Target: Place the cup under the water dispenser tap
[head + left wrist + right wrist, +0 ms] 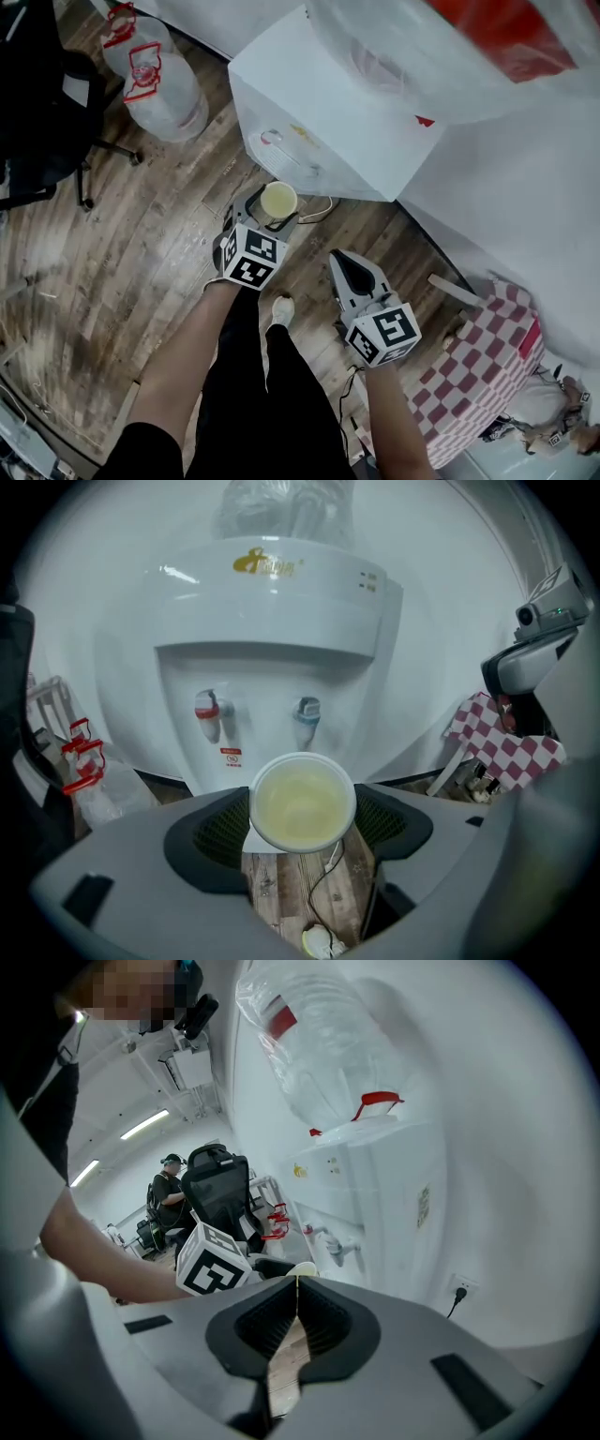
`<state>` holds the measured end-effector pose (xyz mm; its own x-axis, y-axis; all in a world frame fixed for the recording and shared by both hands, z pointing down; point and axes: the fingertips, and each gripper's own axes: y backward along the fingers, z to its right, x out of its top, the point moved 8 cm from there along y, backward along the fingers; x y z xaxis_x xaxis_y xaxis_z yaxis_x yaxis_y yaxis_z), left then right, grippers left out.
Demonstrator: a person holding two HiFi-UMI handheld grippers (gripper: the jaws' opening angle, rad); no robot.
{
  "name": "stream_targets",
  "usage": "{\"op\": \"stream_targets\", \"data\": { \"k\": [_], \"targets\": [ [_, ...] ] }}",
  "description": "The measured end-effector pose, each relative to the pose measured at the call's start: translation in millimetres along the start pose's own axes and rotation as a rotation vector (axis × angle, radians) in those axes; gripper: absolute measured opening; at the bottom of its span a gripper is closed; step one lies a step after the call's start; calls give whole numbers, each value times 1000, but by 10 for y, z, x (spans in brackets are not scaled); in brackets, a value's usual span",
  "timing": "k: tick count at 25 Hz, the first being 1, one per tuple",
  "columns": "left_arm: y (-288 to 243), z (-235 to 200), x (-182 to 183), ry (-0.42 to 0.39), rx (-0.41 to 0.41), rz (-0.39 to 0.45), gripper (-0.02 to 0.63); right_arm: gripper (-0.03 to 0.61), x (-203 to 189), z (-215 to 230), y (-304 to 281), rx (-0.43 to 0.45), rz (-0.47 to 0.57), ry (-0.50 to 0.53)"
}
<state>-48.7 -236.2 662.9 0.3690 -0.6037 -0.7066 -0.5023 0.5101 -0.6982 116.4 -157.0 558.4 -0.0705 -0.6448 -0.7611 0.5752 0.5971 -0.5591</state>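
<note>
A white paper cup with a pale yellow inside is held upright by my left gripper, which is shut on its sides. It hangs in front of the white water dispenser, just below and between the red tap and the blue tap. My right gripper is shut with nothing in it, to the right of the left one and back from the dispenser. The right gripper view shows the cup's rim and the left gripper's marker cube.
A spare water bottle stands on the wooden floor left of the dispenser. An office chair is at far left. A red-and-white checked cloth lies at right. A cable and a shoe are on the floor below the cup.
</note>
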Motion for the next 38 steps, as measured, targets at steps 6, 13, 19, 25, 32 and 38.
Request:
{"op": "stream_targets", "data": {
  "k": [6,13,19,25,32,38],
  "targets": [
    [-435,-21,-182,-6,1,-17,359,23,-239,128,-237,-13,-21,-16],
    [-880,-109,-230,-36,4,-12,359,23,-449,212,-330,-9,-18,-49],
    [-1145,-108,-217,-61,-11,-15,360,23,-552,326,-360,-34,-20,-72],
    [-1301,-90,-231,-104,-7,-17,360,21,-627,389,-389,-51,-22,-78],
    [-1394,-95,-269,-126,1,-15,360,23,-707,405,-377,-68,-35,-85],
    [-1427,-94,-255,-140,-12,-6,360,23,-760,380,-348,-77,-39,-99]
  ]
}}
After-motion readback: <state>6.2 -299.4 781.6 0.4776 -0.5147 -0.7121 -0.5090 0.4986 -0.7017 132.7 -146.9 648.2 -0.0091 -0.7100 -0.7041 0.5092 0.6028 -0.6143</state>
